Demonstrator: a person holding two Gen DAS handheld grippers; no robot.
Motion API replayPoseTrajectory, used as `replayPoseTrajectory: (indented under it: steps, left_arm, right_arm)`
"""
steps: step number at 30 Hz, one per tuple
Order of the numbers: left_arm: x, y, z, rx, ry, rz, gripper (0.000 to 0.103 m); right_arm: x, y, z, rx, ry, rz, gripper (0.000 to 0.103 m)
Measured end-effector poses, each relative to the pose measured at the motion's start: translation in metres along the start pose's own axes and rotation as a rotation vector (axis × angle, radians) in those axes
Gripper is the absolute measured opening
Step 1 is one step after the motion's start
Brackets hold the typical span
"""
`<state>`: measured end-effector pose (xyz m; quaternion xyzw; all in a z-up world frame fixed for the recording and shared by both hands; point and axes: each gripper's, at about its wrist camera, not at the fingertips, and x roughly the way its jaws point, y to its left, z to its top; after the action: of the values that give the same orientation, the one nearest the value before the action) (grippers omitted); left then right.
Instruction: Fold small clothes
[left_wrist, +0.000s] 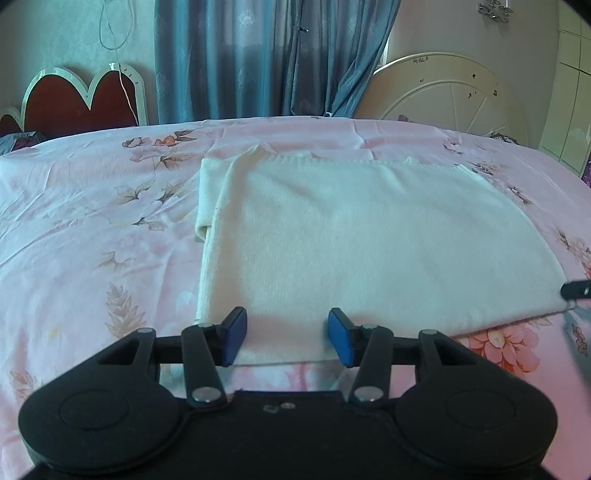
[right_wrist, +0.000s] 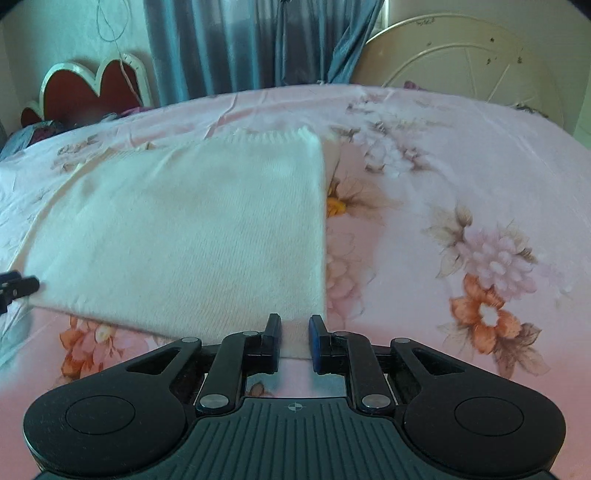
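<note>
Folding looked about half done: the white knit top (left_wrist: 332, 236) lay flat on the pink flowered bedsheet (left_wrist: 74, 206) as a neat block, with its sides already tucked under and one folded bit peeking out at the far left edge. Both tools were down at the near edge of the cloth, one at each corner. The left gripper (left_wrist: 287, 338) had its blue fingers (left_wrist: 233, 334) spread wide apart, and the near hem of the top sat just between them, but they were not pinching it. The right gripper (right_wrist: 294, 341) was at the near right corner of the top, and its fingers were closer together, with a small gap and a strip of white cloth showing in that gap; it did not look like it was squeezing yet. My guess was that the next move would be to close both tools on the near hem, lift it, and carry it over to the far ribbed edge to fold the top in half. Both would have to grab at the same time and stay level, or the soft knit would sag and the fold would go crooked.
</note>
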<state>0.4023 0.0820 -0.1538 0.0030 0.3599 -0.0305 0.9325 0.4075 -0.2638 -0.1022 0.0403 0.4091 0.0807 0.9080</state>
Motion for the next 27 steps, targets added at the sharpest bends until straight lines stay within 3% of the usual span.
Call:
replayPoseTrajectory:
  steps: [4, 20, 22, 24, 27]
  left_arm:
    - [0.001, 0.0, -0.001, -0.001, -0.002, 0.002, 0.048]
    - [-0.011, 0.021, -0.009, -0.045, -0.004, -0.009, 0.051]
    - [-0.021, 0.027, -0.01, -0.083, -0.009, 0.012, 0.05]
    - [-0.034, 0.03, -0.011, -0.124, -0.037, 0.036, 0.05]
    - [-0.05, 0.035, -0.018, -0.242, -0.075, -0.031, 0.047]
  right_arm:
    - [0.008, 0.0, -0.005, -0.031, 0.046, -0.01, 0.015]
    - [0.009, -0.009, -0.006, 0.005, 0.059, 0.005, 0.015]
    - [0.005, -0.008, -0.003, 0.002, 0.059, -0.005, 0.016]
    - [-0.017, -0.006, 0.0, 0.002, -0.02, 0.012, 0.015]
    - [-0.036, -0.001, 0.002, -0.002, -0.061, 0.054, 0.015]
